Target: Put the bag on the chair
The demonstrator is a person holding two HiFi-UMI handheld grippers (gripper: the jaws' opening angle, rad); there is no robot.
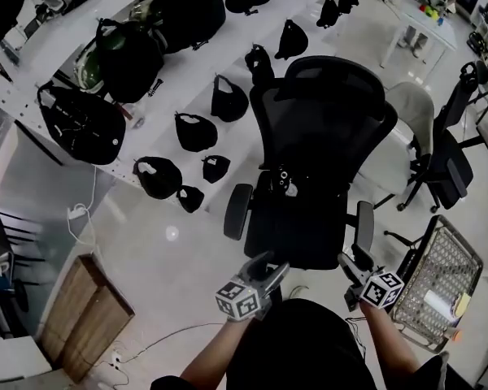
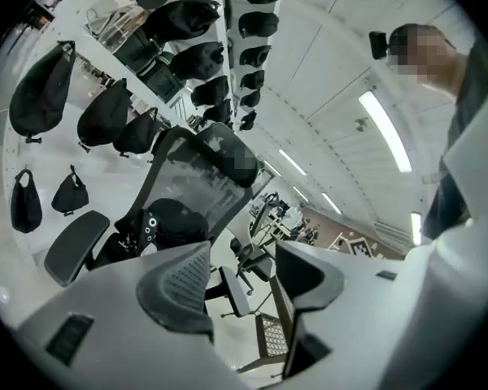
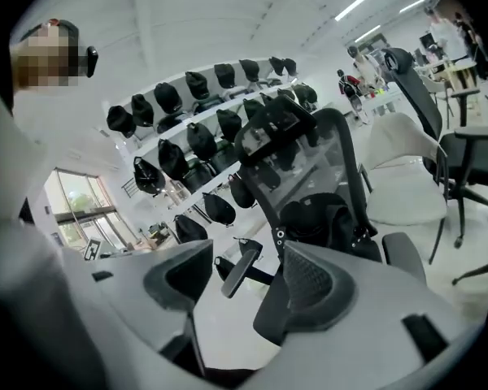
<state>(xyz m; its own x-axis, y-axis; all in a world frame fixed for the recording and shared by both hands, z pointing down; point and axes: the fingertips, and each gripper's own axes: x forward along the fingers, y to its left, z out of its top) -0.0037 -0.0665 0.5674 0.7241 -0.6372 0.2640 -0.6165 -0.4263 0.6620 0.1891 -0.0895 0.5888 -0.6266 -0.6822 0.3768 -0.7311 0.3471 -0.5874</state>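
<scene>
A black bag [image 1: 286, 187] lies on the seat of the black mesh-backed office chair [image 1: 321, 128], up against the backrest. It also shows as a dark bag [image 2: 172, 220] in the left gripper view and as a bag [image 3: 325, 216] in the right gripper view. My left gripper [image 1: 266, 266] hangs in front of the seat's near edge, open and empty, and the left gripper [image 2: 242, 279] shows a wide gap. My right gripper [image 1: 349, 265] hovers by the chair's right armrest [image 1: 364, 224]. The right gripper [image 3: 246, 281] is open with nothing between its pads.
Several black bags [image 1: 81, 122] hang on a white display wall behind and left of the chair. A wire basket [image 1: 441, 273] stands at the right, with other chairs [image 1: 447, 162] beyond it. A wooden box [image 1: 85, 315] sits on the floor at the lower left.
</scene>
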